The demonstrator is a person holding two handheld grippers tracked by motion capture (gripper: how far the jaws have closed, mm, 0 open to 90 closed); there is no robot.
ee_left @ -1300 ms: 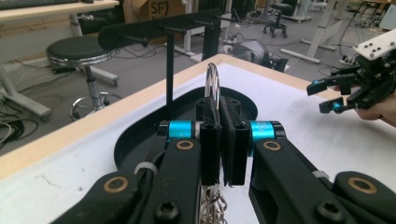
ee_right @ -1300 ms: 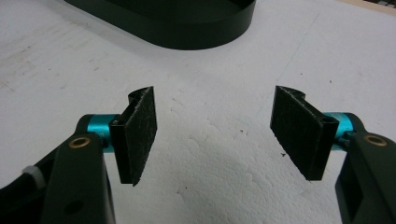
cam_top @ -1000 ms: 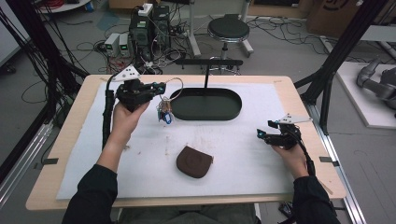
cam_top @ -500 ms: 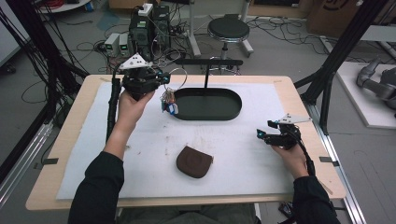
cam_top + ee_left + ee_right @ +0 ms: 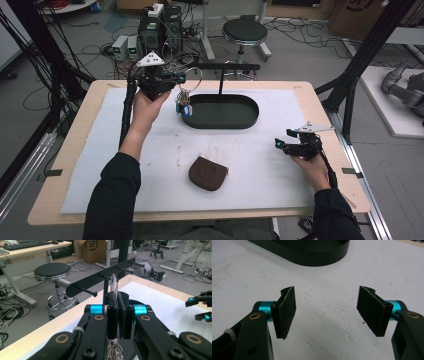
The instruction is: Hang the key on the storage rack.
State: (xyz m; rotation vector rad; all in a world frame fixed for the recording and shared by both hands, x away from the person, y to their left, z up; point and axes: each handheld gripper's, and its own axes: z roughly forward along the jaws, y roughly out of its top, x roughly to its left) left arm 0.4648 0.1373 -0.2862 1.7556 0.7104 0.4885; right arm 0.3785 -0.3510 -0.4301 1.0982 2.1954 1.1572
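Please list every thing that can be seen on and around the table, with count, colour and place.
Key ring: one, silver, with keys hanging below, clamped in the left gripper near the rack.
Rack: one, black, a bar with pegs on a post above the oval base, table's far middle.
Pouch: one, brown, flat on the mat, near middle.
Mat: one, white, covering the table.
Table: one, light wood.
Stool: one, black seat, floor beyond the table.
Left gripper: one, black, raised, shut.
Right gripper: one, black, low over the mat, open.
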